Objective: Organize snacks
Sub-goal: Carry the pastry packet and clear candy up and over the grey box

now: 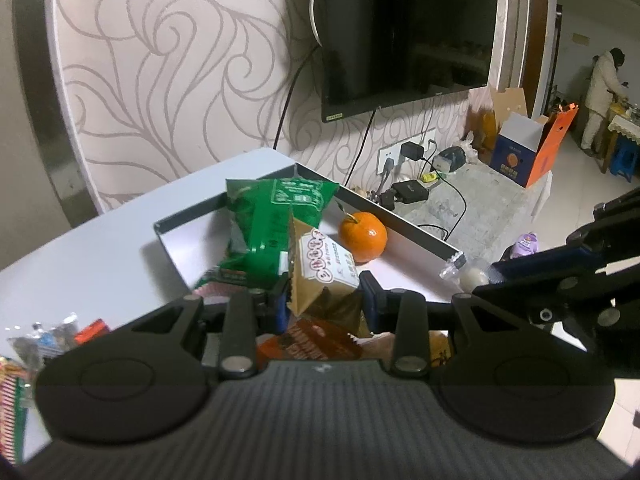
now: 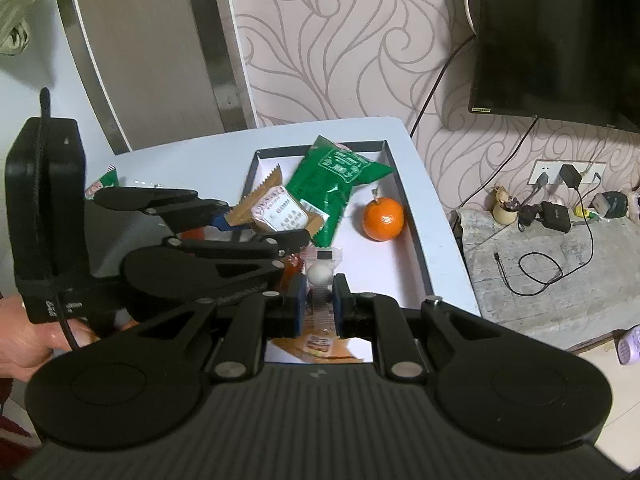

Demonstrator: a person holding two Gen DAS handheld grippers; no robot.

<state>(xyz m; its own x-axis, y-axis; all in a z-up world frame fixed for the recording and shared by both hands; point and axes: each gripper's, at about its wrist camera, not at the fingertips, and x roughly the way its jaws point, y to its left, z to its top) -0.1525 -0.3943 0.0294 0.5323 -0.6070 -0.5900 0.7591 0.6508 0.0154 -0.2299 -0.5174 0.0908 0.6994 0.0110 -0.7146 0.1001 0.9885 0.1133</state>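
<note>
A shallow white tray with a dark rim (image 1: 416, 236) (image 2: 412, 232) sits on the white table. In it lie a green snack bag (image 1: 272, 216) (image 2: 332, 184) and an orange (image 1: 363, 235) (image 2: 383, 218). My left gripper (image 1: 325, 300) (image 2: 264, 226) is shut on a tan wrapped pastry with a white label (image 1: 324, 276) (image 2: 276, 210), held above the tray. My right gripper (image 2: 317, 304) is shut on a small clear packet with a white ball (image 2: 320, 274) (image 1: 472, 278), over the tray's near end. An orange packet (image 2: 320, 346) lies under it.
Loose snack packets lie on the table left of the tray (image 1: 52, 338) (image 2: 105, 182). A TV (image 1: 408, 28) hangs on the patterned wall. A low stone bench (image 2: 552, 264) with chargers and cables stands to the right of the table. A person (image 1: 600, 96) stands far right.
</note>
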